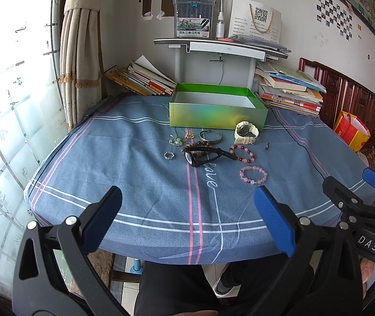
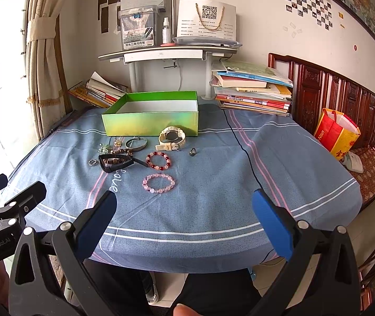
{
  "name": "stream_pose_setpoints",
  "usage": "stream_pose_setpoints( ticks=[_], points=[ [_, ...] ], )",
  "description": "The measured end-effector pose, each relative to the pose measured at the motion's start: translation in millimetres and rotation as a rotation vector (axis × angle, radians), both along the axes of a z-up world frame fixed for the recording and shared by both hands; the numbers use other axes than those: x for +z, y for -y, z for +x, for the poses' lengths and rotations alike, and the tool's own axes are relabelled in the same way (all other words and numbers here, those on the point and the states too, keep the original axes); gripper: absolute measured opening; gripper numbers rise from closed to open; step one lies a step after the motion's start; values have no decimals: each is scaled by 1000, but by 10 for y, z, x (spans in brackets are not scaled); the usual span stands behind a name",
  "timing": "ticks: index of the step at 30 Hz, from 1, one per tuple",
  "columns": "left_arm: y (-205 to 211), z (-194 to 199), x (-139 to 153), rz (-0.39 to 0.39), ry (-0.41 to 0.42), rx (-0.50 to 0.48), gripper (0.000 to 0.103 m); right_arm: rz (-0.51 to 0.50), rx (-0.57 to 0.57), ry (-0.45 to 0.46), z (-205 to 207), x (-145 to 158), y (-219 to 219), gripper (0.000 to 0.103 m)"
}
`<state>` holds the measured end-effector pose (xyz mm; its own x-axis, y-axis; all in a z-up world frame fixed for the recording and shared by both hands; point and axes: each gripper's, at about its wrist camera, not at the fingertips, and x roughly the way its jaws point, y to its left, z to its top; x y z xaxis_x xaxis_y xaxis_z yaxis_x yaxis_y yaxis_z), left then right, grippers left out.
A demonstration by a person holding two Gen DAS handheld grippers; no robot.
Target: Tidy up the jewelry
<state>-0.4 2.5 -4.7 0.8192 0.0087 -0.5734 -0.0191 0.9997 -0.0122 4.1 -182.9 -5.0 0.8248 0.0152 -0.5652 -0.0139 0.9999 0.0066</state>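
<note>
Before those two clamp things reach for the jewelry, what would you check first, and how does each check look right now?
1. Left gripper open and holding nothing: ok.
2. Right gripper open and holding nothing: ok.
3. Green box open, with room inside: ok; the part of its floor in view is bare.
4. Pink bracelet lies apart from the other pieces, easy to take first: ok.
5. Black watch free to lift alone: not ok; it lies across a brown bead bracelet.
6. Small ring easy to pinch: cannot tell, too small to judge.
</note>
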Motion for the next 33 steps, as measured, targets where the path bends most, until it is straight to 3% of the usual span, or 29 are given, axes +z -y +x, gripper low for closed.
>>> stream_pose_setpoints(
  ticks=[33],
  points=[
    [1,66,-82,1,-33,-4,99,13,-6,-13,34,-86,9,100]
  ],
)
